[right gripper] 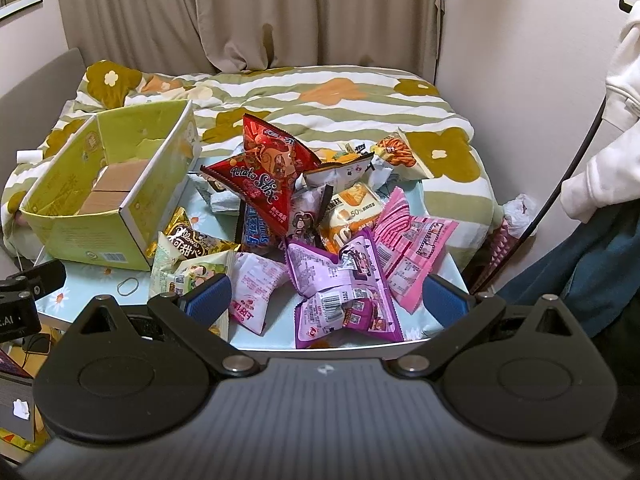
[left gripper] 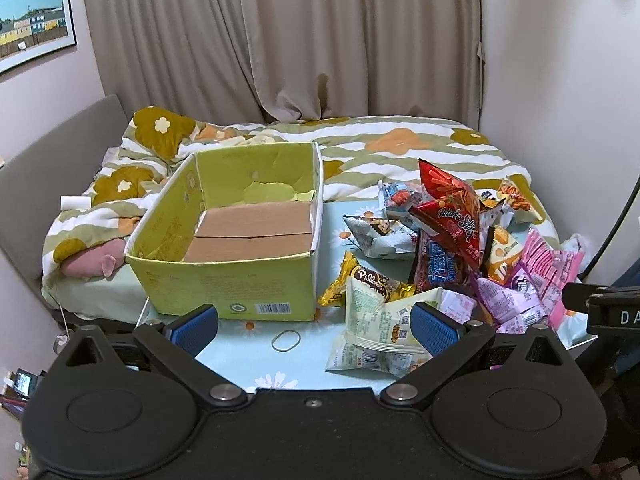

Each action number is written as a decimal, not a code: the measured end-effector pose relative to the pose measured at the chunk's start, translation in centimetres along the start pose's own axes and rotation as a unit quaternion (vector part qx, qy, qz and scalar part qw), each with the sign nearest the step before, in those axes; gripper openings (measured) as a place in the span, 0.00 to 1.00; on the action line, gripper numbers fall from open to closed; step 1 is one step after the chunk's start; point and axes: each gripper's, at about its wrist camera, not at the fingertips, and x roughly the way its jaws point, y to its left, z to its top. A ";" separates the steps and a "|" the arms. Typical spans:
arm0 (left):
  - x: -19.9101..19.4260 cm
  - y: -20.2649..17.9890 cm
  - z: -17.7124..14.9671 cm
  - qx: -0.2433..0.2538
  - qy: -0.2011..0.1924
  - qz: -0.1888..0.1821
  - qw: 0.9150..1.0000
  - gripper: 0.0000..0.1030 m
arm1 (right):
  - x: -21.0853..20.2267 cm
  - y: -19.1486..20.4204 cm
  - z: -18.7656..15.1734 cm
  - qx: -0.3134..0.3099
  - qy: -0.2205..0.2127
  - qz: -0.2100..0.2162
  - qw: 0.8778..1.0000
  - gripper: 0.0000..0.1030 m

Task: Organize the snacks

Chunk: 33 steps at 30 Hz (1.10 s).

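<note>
- The heap of crinkly foil and plastic snack packets (right gripper: 320,220) lies on the worktop (left gripper: 240,356), a pale blue surface with a daisy print, at about two o'clock from my left wrist camera and dead ahead at twelve from the right one.
- The open-topped green cardboard box (left gripper: 236,240) stands just beside the heap at eleven o'clock in the left view; I see nothing in it but its brown bottom flaps, so I judge the sorting has not begun.
- My left gripper (left gripper: 314,326) has its jaws spread wide, holding nothing, above a loose rubber band (left gripper: 286,339).
- My right gripper (right gripper: 328,298) likewise has jaws spread, empty, with a purple glossy packet (right gripper: 340,280) lying between them.
- To do this step well, I would close on that purple packet by a sealed edge, not its puffed middle, lift it free of its neighbours, then carry it to the box.
- Readable writing: "Potato Stix" on the red packet (right gripper: 260,184), "Pillows" on the gold one (left gripper: 372,280), "50%" on an orange packet (right gripper: 352,208).
- Behind everything is a bed with a flowered quilt (left gripper: 400,148).
</note>
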 end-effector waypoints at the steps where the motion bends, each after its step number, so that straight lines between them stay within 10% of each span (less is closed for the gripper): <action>1: 0.0 -0.1 0.0 0.003 -0.001 0.003 1.000 1.00 | 0.0 0.0 0.0 0.000 0.000 -0.001 1.000 1.00; 33: 0.1 0.1 0.3 -0.003 0.000 -0.003 1.000 1.00 | 0.1 0.4 0.3 -0.001 -0.001 0.000 1.000 1.00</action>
